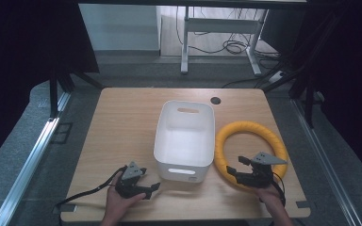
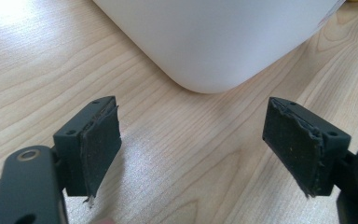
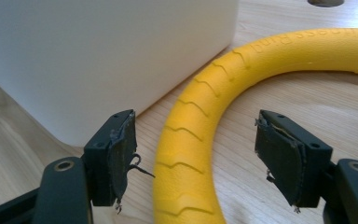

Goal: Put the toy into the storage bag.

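Note:
A yellow foam ring (image 1: 250, 148) lies flat on the wooden table, just right of a white plastic bin (image 1: 185, 139) with handle slots. My right gripper (image 1: 239, 170) sits at the ring's near edge with its jaws wide apart. In the right gripper view the ring (image 3: 191, 135) runs up between the two pads (image 3: 121, 154) without touching either, and the bin wall (image 3: 98, 51) stands at the left. My left gripper (image 1: 151, 181) rests near the bin's front left corner, open, with bare table between its pads (image 2: 100, 140) and the bin's rounded corner (image 2: 214, 42) ahead.
The bin is empty. A dark round cable hole (image 1: 215, 100) sits in the table behind the bin. Black curtains flank both sides, and a white desk frame (image 1: 217, 28) with cables stands on the floor beyond. Cables trail from both grippers toward the front edge.

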The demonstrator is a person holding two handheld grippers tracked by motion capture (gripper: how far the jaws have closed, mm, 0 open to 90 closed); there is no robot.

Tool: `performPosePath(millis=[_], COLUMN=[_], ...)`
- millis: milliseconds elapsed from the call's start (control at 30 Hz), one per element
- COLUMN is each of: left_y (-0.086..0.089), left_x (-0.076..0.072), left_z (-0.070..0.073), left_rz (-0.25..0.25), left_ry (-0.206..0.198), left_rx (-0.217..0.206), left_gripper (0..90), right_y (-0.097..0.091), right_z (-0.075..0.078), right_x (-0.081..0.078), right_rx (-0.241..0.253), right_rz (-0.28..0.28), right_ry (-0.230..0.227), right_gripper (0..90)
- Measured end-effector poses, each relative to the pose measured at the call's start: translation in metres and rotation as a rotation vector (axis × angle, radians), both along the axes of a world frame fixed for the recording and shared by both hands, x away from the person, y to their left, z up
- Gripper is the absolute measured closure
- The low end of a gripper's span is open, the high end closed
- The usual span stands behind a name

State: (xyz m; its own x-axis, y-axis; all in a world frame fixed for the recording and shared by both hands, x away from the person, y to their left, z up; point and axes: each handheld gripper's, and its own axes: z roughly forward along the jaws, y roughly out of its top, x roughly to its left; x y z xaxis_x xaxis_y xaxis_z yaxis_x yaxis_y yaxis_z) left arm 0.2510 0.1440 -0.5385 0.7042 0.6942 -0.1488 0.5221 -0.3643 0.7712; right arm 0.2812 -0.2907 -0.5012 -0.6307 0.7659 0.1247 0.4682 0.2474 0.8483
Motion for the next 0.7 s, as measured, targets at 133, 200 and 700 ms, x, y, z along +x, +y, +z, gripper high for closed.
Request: performPosePath(millis=[133, 200, 700], left_y=[0.0, 0.0, 0.0], left_x=[0.0, 0.0, -0.006], left_z=[0.0, 0.0, 0.003], left_rz=[0.001, 0.002, 0.014], left_ry=[-0.001, -0.001, -0.013], left_rx=[-0.002, -0.007, -0.019], left_gripper=[19.2, 19.2, 19.2], right_y=[-0.003, -0.005, -0.012], right_z=[0.0, 0.001, 0.016], right_x=[-0.001, -0.002, 0.005], right_rx=[-0.004, 0.0, 0.004], right_rz=[-0.011, -0.017, -0.01], right_ry=[-0.004, 0.001, 0.054], right_gripper=[30.1, 30.7, 35.0])
